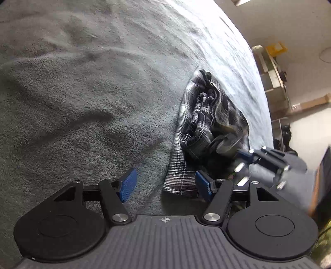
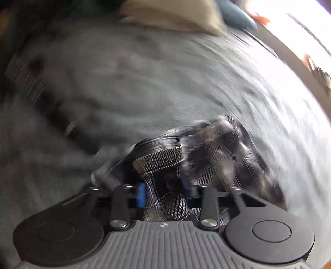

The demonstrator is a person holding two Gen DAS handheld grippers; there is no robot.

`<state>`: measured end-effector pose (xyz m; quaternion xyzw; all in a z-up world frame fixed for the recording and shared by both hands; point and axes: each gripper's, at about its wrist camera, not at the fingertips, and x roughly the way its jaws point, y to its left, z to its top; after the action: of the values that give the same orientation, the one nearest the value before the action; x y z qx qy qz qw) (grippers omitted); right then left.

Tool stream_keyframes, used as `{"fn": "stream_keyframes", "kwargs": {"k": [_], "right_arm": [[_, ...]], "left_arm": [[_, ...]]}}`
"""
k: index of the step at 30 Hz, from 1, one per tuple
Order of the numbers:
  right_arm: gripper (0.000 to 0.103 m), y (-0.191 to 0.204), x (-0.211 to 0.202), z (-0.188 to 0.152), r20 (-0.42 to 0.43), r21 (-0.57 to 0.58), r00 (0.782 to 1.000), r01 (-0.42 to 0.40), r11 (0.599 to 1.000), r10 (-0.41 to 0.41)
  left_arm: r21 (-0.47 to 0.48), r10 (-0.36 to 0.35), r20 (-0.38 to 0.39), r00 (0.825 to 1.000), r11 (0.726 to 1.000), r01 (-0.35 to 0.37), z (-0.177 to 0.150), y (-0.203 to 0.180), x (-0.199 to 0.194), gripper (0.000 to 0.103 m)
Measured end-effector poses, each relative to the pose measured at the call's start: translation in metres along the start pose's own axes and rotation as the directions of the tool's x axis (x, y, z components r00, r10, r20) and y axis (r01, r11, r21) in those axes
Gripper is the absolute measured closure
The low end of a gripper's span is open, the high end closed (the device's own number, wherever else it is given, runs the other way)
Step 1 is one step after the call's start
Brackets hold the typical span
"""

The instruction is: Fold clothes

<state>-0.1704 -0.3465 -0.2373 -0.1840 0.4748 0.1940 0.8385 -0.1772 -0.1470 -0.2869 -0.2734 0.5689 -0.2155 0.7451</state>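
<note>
Grey fleece blanket (image 1: pixel 82 93) covers the bed under both of your hands, so the cloth has a soft, grippy bed to be folded on. Your left gripper (image 1: pixel 163 186) hangs with its blue pads (image 1: pixel 128 184) set well apart and nothing pressed between them; the near hem of the plaid garment (image 1: pixel 180 161) lies just inside its right pad, placed there, I'd judge, so you can close on that edge. Your right gripper (image 2: pixel 164 193) has a strip of the same plaid garment (image 2: pixel 163 163) running up between its pads, which stand close on either side of it (the blur keeps me from telling whether they truly pinch). Out from the pads, the rest of the cloth is bunched in a dark heap to the right in the left wrist view, near the far edge of the bed, and your right gripper (image 1: pixel 244 157) reaches into it from the near right. Beyond lie a beige pillow (image 2: pixel 171 14) at the far end and shelves (image 1: pixel 275 82) by the wall. The garment is not yet spread flat.
</note>
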Motion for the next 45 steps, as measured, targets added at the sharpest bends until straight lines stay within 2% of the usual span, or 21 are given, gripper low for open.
{"fn": "stream_keyframes", "kwargs": {"k": [1, 3, 6, 9, 11, 15, 18, 21, 22, 23, 27, 33, 34, 35, 37, 38, 40, 43, 45], "right_arm": [[0.089, -0.016, -0.004, 0.003, 0.004, 0.1, 1.0, -0.021, 0.995, 0.021], [0.09, -0.044, -0.013, 0.002, 0.031, 0.28, 0.997, -0.07, 0.957, 0.064], [0.09, -0.082, -0.025, -0.001, 0.088, 0.504, 0.99, -0.142, 0.852, 0.113], [0.09, -0.1, -0.031, -0.007, 0.139, 0.596, 0.979, -0.201, 0.777, 0.146], [0.09, -0.101, -0.034, -0.009, 0.178, 0.603, 0.969, -0.244, 0.759, 0.17], [0.09, -0.077, -0.02, -0.001, 0.171, 0.493, 0.967, -0.25, 0.834, 0.188], [0.084, -0.044, -0.001, 0.001, 0.096, 0.334, 0.982, -0.188, 0.924, 0.165], [0.06, -0.016, 0.005, 0.002, 0.065, 0.173, 0.991, -0.13, 0.976, 0.12], [0.048, -0.007, 0.004, 0.003, 0.067, 0.119, 0.992, -0.114, 0.986, 0.106], [0.041, 0.002, 0.004, 0.003, 0.069, 0.061, 0.993, -0.097, 0.993, 0.093], [0.041, 0.028, 0.014, 0.003, 0.051, -0.116, 0.999, -0.003, 0.993, 0.009], [0.044, 0.04, 0.036, 0.004, 0.036, -0.234, 0.997, 0.075, 0.969, -0.069], [0.052, 0.04, 0.035, 0.005, 0.04, -0.249, 0.996, 0.084, 0.965, -0.076], [0.066, 0.037, 0.032, 0.006, 0.048, -0.234, 0.996, 0.088, 0.968, -0.079], [0.082, 0.015, 0.024, 0.011, 0.05, -0.088, 0.998, 0.047, 0.995, -0.043], [0.084, 0.001, 0.019, 0.013, 0.054, 0.011, 0.998, 0.016, 1.0, -0.017], [0.085, -0.031, 0.007, 0.014, 0.087, 0.198, 0.996, -0.054, 0.979, 0.037], [0.085, -0.074, -0.01, 0.008, 0.158, 0.397, 0.983, -0.153, 0.905, 0.097], [0.085, -0.097, -0.019, 0.001, 0.207, 0.479, 0.971, -0.21, 0.852, 0.123]], "left_arm": [[0.013, -0.005, -0.002, 1.0, 1.0, 0.005, 0.0, 0.0, 0.0, 0.04], [0.042, -0.013, -0.004, 1.0, 0.999, 0.013, 0.001, -0.003, 0.002, 0.04], [0.093, -0.024, 0.004, 1.0, 0.995, 0.023, 0.003, -0.011, 0.007, 0.04], [0.176, -0.029, 0.036, 0.999, 0.984, 0.022, 0.009, -0.024, 0.017, 0.041], [0.212, -0.041, 0.046, 0.998, 0.977, 0.03, 0.014, -0.03, 0.023, 0.041], [0.219, -0.09, 0.032, 0.995, 0.972, 0.081, 0.019, -0.029, 0.026, 0.045], [0.19, -0.094, -0.002, 0.996, 0.977, 0.093, 0.02, -0.02, 0.025, 0.046], [0.163, -0.086, -0.021, 0.996, 0.983, 0.088, 0.016, -0.009, 0.022, 0.046], [0.155, -0.084, -0.027, 0.996, 0.984, 0.087, 0.015, -0.006, 0.02, 0.046], [0.144, -0.085, -0.031, 0.996, 0.986, 0.088, 0.013, -0.003, 0.019, 0.046], [0.113, -0.079, -0.059, 0.995, 0.99, 0.085, 0.004, 0.006, 0.018, 0.047], [0.088, -0.066, -0.06, 0.996, 0.994, 0.071, -0.006, 0.01, 0.019, 0.051], [0.079, -0.069, -0.056, 0.996, 0.994, 0.073, -0.006, 0.011, 0.019, 0.051], [0.074, -0.07, -0.051, 0.996, 0.995, 0.073, -0.007, 0.012, 0.019, 0.051], [0.065, -0.074, -0.042, 0.996, 0.995, 0.077, -0.007, 0.011, 0.018, 0.051], [0.061, -0.074, -0.04, 0.996, 0.995, 0.076, -0.007, 0.011, 0.017, 0.051], [0.064, -0.074, -0.041, 0.996, 0.995, 0.076, -0.009, 0.01, 0.019, 0.051], [0.068, -0.074, -0.042, 0.996, 0.995, 0.077, -0.011, 0.009, 0.022, 0.05], [0.071, -0.073, -0.042, 0.996, 0.995, 0.076, -0.012, 0.005, 0.026, 0.048]]}}
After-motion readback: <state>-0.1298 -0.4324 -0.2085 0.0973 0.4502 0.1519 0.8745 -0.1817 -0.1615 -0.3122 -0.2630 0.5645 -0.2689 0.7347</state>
